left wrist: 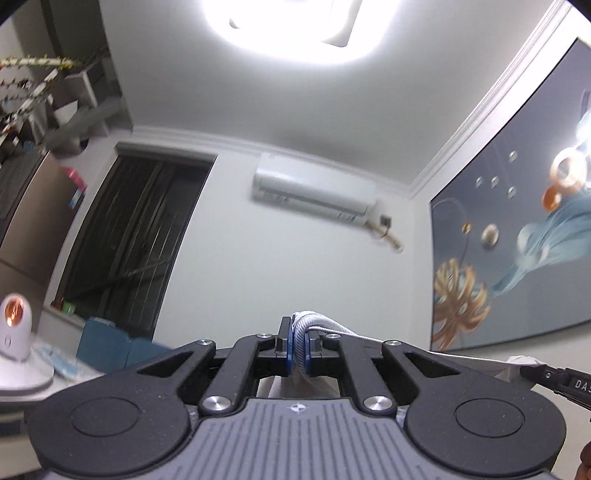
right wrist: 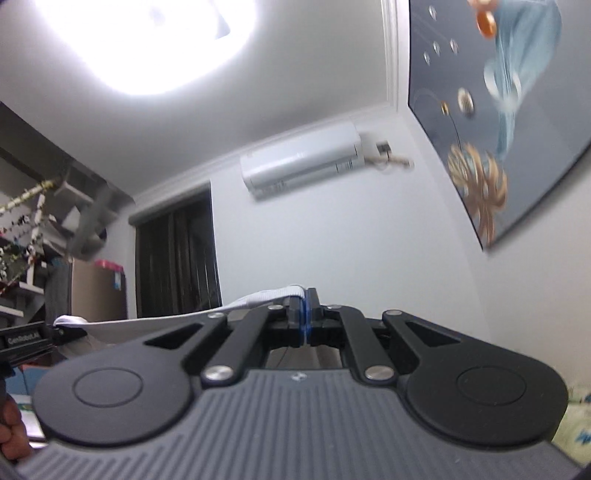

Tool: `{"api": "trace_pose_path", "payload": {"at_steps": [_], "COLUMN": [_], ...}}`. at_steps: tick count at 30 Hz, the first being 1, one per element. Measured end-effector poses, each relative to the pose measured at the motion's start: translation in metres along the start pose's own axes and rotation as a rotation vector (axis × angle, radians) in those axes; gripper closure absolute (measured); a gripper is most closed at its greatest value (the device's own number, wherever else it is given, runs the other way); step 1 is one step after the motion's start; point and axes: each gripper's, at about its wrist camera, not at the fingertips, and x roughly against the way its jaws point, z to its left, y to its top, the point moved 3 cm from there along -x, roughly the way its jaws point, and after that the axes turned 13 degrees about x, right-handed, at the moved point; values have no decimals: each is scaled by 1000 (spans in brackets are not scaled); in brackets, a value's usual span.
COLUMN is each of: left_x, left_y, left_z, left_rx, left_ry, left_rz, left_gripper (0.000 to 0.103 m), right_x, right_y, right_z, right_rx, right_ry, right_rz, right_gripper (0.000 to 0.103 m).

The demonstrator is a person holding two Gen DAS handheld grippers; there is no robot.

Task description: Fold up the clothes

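Ribbed grey housing and black linkage fill the bottom of both wrist views, and just past them my fingers are clenched on cloth. My left gripper (left wrist: 298,345) pinches a bunched, ribbed grey-white hem of the garment (left wrist: 317,325); from that pinch a taut edge runs off to my right, toward the tip of my other tool at the frame's edge. My right gripper (right wrist: 305,319) bites a thinner fold of the same garment (right wrist: 258,295), and its pale edge stretches away to my left, where the left tool carries it. So the cloth hangs in the air between my two hands, both cameras tilted up at the ceiling; its lower part is hidden beneath the housings, and I cannot tell how it drapes or what lies below.

To do this well, I judge I should keep both pinches level and the top edge tight but not strained, so the cloth hangs flat without twisting. The left bite is thick and secure; the right one is thin and could slip, so I would avoid jerking apart.

Beyond, a dark curtained window (left wrist: 136,236) and a wall air conditioner (left wrist: 314,190) face me, a large painting (left wrist: 517,236) sits to the right, and the ceiling light (left wrist: 291,26) glares overhead.
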Motion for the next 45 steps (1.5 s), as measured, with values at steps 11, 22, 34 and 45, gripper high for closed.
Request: {"api": "trace_pose_path", "payload": {"at_steps": [11,22,34,45], "left_x": [29,-105,-330,-517], "left_y": [72,-69,-310,-599], "left_z": [-61,22,164,305], "left_rx": [-22,-56,-87,-99], "left_ry": [-64,87,215,291], "left_rz": [-35,157,447,722], "left_gripper": [97,96,96,95], "right_x": [41,-72,-256,-391], "right_y": [100,-58,-304,-597], "right_z": [-4,-32,-69,-132], "right_rx": [111,88,88,39], "right_ry": [-14,-13,-43,-69], "right_rz": [-116,160,438,726], "right_gripper": [99,98,98,98]}}
